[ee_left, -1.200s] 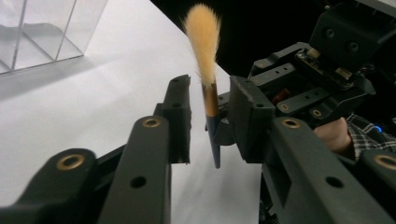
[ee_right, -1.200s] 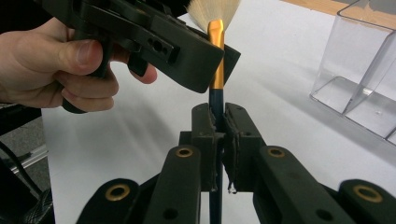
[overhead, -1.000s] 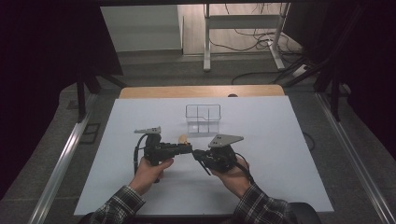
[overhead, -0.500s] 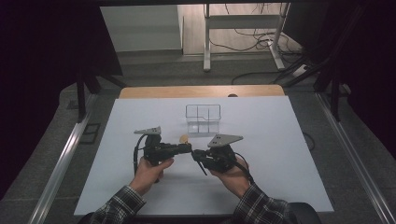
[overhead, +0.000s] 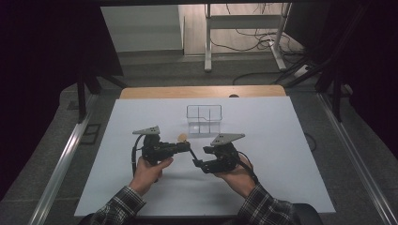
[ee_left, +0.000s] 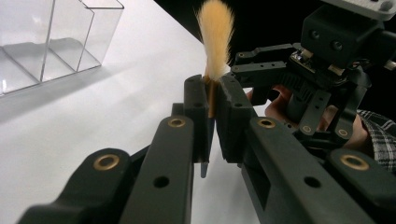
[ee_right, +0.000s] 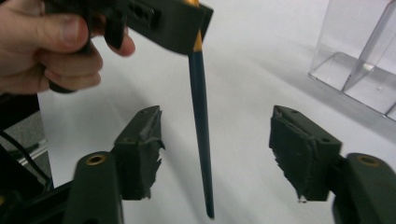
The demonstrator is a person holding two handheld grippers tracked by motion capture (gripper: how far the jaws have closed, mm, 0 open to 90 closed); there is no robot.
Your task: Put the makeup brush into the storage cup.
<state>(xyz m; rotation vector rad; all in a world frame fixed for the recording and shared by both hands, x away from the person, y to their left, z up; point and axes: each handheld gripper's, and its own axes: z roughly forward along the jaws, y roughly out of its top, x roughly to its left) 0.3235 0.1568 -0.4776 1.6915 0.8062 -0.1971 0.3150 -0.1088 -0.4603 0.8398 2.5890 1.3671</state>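
A small brush with orange bristles [ee_left: 215, 39], a gold ferrule and a dark tapered handle [ee_right: 200, 116] is clamped near the ferrule by my left gripper [ee_left: 212, 100], which is shut on it. In the high view the brush [overhead: 182, 137] is above the table's centre, held by the left gripper [overhead: 187, 146]. My right gripper [ee_right: 217, 158] stands open, with the handle hanging between its two jaws and touching neither. In the high view the right gripper [overhead: 199, 163] is just right of and below the left one.
A clear plastic organizer [overhead: 204, 118] with several compartments stands on the white table [overhead: 281, 140] just beyond the grippers, also seen as the organizer [ee_left: 51, 42] and organizer [ee_right: 364, 56]. The person's hand [ee_right: 51, 42] grips the left tool.
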